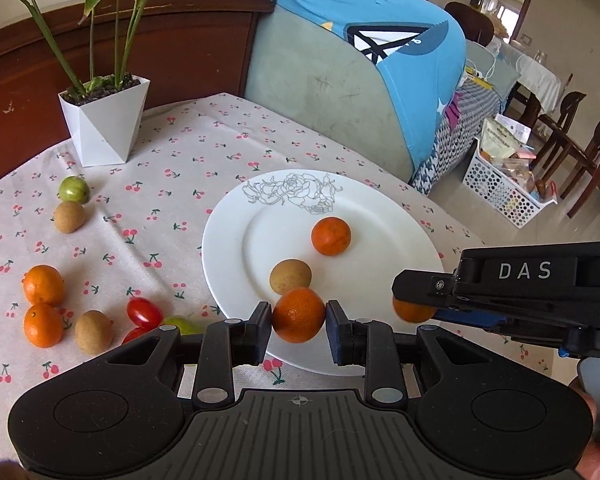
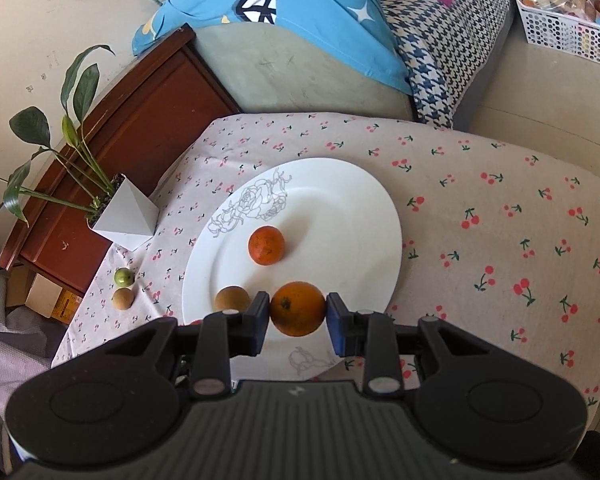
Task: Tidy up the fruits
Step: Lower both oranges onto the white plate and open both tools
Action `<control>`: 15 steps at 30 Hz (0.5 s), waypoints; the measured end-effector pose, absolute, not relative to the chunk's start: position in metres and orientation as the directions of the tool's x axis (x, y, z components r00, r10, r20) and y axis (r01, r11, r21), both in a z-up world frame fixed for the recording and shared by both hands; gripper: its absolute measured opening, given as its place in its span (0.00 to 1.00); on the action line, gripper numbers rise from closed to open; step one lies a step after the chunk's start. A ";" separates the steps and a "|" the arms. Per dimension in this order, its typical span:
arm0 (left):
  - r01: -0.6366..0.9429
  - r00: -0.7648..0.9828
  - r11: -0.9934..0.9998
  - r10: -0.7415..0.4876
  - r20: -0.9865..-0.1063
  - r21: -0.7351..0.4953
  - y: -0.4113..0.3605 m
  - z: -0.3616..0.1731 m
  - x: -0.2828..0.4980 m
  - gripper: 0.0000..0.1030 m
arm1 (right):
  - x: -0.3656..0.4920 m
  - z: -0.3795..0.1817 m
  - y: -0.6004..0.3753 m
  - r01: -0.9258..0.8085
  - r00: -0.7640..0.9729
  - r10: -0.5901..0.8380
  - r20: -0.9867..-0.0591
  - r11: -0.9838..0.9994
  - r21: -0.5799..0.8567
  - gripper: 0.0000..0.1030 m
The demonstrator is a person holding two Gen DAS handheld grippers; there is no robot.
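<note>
Left hand-held gripper (image 1: 299,316) squeezes orange (image 1: 299,314) over plate (image 1: 236,216), near table's front edge. Right hand-held gripper (image 2: 298,311) squeezes another orange (image 2: 298,309) there, both likely for dropping.

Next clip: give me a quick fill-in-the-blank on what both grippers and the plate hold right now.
1. The left gripper is shut on an ___ fruit.
2. The right gripper hangs over the white ___.
3. Lying loose on the plate are one orange and one ___ fruit.
4. The potted plant stands on the ___-print tablecloth.

Missing: orange; plate; brown; cherry
</note>
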State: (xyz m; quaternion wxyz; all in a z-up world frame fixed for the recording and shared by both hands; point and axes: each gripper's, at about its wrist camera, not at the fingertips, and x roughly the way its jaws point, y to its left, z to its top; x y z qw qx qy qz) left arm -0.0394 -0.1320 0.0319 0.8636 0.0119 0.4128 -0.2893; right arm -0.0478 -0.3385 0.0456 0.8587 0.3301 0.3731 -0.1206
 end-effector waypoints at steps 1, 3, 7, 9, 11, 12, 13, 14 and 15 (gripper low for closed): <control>0.512 0.491 0.831 -0.492 -0.719 -0.219 -0.132 0.032 -0.040 0.28 | -0.048 0.046 -0.339 0.456 0.694 0.035 -0.719 0.752 0.476 0.33; 0.516 0.493 0.828 -0.498 -0.713 -0.220 -0.132 0.034 -0.040 0.29 | -0.049 0.048 -0.339 0.452 0.702 0.031 -0.712 0.753 0.479 0.33; 0.503 0.513 0.838 -0.485 -0.708 -0.210 -0.129 0.039 -0.040 0.36 | -0.049 0.050 -0.338 0.446 0.710 0.020 -0.704 0.761 0.471 0.33; 0.487 0.520 0.848 -0.475 -0.710 -0.210 -0.126 0.041 -0.038 0.45 | -0.049 0.050 -0.338 0.445 0.710 0.021 -0.703 0.760 0.473 0.33; 0.464 0.531 0.862 -0.455 -0.715 -0.205 -0.122 0.042 -0.036 0.52 | -0.049 0.051 -0.337 0.441 0.711 0.026 -0.703 0.762 0.474 0.33; 0.456 0.535 0.867 -0.448 -0.716 -0.202 -0.119 0.043 -0.035 0.53 | -0.048 0.051 -0.337 0.437 0.711 0.029 -0.702 0.765 0.473 0.33; 0.450 0.537 0.870 -0.444 -0.717 -0.201 -0.117 0.043 -0.034 0.53 | -0.048 0.051 -0.336 0.433 0.712 0.030 -0.702 0.768 0.472 0.33; 0.443 0.539 0.874 -0.438 -0.719 -0.200 -0.114 0.044 -0.033 0.54 | -0.048 0.051 -0.335 0.429 0.712 0.032 -0.701 0.771 0.471 0.33; 0.433 0.541 0.880 -0.429 -0.724 -0.197 -0.111 0.044 -0.031 0.57 | -0.047 0.051 -0.334 0.424 0.712 0.035 -0.701 0.774 0.470 0.33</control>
